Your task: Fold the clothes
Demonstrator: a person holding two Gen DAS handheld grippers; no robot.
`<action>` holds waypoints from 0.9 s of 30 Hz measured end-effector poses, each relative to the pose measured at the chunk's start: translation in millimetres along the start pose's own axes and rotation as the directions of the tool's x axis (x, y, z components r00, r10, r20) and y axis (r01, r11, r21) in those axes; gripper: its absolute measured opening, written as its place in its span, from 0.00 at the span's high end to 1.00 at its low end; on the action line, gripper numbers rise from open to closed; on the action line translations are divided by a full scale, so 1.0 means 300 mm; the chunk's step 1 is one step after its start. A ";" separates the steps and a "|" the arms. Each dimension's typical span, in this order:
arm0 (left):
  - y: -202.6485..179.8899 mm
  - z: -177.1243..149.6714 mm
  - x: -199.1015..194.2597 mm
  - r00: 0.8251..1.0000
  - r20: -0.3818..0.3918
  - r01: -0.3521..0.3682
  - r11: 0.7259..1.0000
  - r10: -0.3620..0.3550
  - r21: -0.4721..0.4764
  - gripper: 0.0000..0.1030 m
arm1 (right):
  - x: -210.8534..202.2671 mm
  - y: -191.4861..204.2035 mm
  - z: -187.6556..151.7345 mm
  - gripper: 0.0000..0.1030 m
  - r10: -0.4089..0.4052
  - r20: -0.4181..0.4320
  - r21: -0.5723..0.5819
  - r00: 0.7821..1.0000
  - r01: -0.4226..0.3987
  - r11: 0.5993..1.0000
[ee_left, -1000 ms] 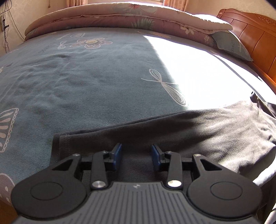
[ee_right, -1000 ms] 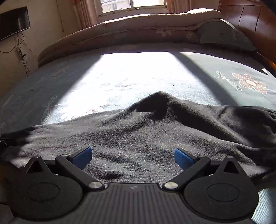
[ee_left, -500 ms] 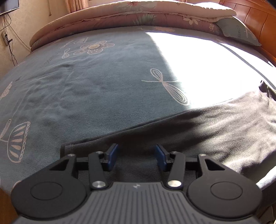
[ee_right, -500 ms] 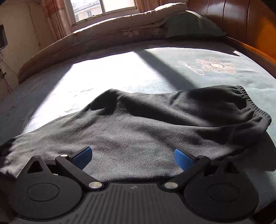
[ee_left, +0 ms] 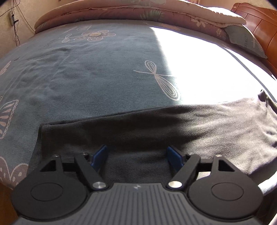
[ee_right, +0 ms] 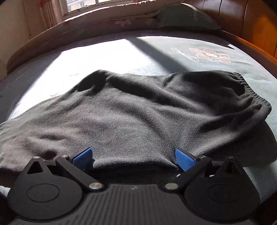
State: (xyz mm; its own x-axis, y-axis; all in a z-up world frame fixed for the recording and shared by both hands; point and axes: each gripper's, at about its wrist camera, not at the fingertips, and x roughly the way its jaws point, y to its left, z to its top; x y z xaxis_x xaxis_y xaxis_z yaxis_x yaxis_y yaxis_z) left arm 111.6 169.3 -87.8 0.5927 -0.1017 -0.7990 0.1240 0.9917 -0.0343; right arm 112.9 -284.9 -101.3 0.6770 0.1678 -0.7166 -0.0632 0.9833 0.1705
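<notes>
A dark grey pair of trousers (ee_right: 138, 112) lies spread across the near edge of the bed, with its ribbed elastic waistband (ee_right: 249, 90) at the right. The leg end with a stitched hem (ee_left: 45, 131) shows in the left wrist view (ee_left: 173, 124). My left gripper (ee_left: 137, 155) is open, its blue pads either side of the cloth near the hem end. My right gripper (ee_right: 134, 157) is open wide, with the near edge of the trousers lying between its blue pads.
The bed has a blue-grey sheet (ee_left: 103, 69) printed with flowers and dragonflies, with a bright sun patch (ee_left: 207, 69). A folded pink quilt (ee_left: 138, 12) and a pillow (ee_left: 245, 38) lie at the far end. A wooden headboard (ee_right: 251, 22) runs along the right.
My left gripper's jaws have opened wider over the cloth. My right gripper has swung right and closer, so the waistband end came into view, and the cloth edge now lies between its pads.
</notes>
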 end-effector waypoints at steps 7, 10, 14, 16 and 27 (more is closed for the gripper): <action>0.032 -0.001 -0.001 0.999 -0.001 -0.033 0.999 0.033 -0.002 0.24 | 0.104 0.208 0.062 0.00 0.201 -0.028 -0.036 0.979 -0.202 0.979; 0.063 -0.003 -0.015 0.999 0.008 -0.050 0.999 0.050 -0.017 0.24 | 0.160 0.315 0.082 0.00 0.286 -0.049 -0.068 0.957 -0.289 0.955; 0.121 -0.015 -0.035 0.996 0.028 -0.087 0.994 0.089 -0.065 0.24 | 0.205 0.466 0.093 0.00 0.316 -0.029 -0.125 0.948 -0.317 0.940; 0.155 -0.019 -0.034 0.993 0.028 -0.108 0.990 0.111 -0.091 0.24 | 0.209 0.520 0.109 0.00 0.338 -0.050 -0.156 0.940 -0.342 0.927; 0.209 -0.011 0.008 0.995 0.058 -0.073 0.994 0.078 -0.082 0.20 | 0.212 0.655 0.108 0.00 0.489 -0.181 -0.125 0.854 -0.513 0.849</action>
State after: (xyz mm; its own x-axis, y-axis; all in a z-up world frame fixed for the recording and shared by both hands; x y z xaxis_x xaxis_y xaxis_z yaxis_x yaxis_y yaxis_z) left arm 118.1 231.5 -93.9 0.6458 -0.0282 -0.7630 0.0145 0.9996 -0.0246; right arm 167.3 -83.2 -91.3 0.4146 0.6365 -0.6504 -0.4927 0.7579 0.4276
